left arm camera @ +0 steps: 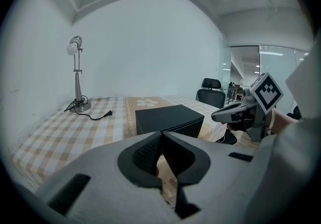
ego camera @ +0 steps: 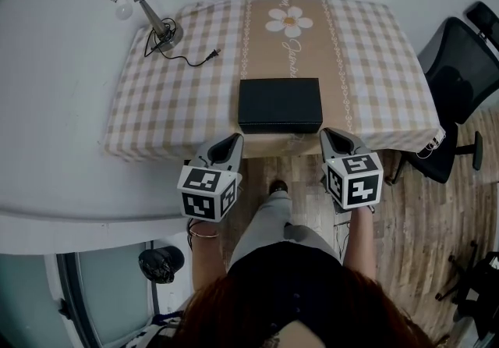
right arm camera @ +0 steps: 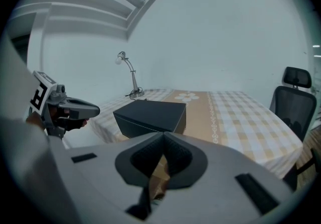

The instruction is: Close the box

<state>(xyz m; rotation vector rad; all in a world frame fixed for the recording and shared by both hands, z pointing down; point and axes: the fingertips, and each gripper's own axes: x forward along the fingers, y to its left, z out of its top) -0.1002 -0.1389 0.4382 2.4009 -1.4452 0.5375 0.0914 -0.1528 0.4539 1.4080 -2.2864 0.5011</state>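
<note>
Both grippers: the left gripper (ego camera: 233,140) and right gripper (ego camera: 328,134) are each clenched tip to tip on nothing, one hovering just outside each front corner of the box, touching neither.
Box (ego camera: 280,104): sits between the two grippers, just beyond their tips. Its lid looks flat and flush, so it may already be shut, though no seam is clear.
Risk: closed tips pressing on one corner could skid the box across the cloth or seat the lid crooked. A hard push might dent it if it is card.
Materials: the box is matte black, low, rectangular and sharp-edged. The jaws have dark ribbed pads in smooth grey shells.
Under the box: a soft checked tablecloth (ego camera: 171,97), with a tan stripe and daisy print (ego camera: 288,22) behind the box.
Beyond the box: a metal desk lamp (ego camera: 140,5) with a loose cord (ego camera: 195,60) far behind and left, and an office chair (ego camera: 460,73) to the right.
</note>
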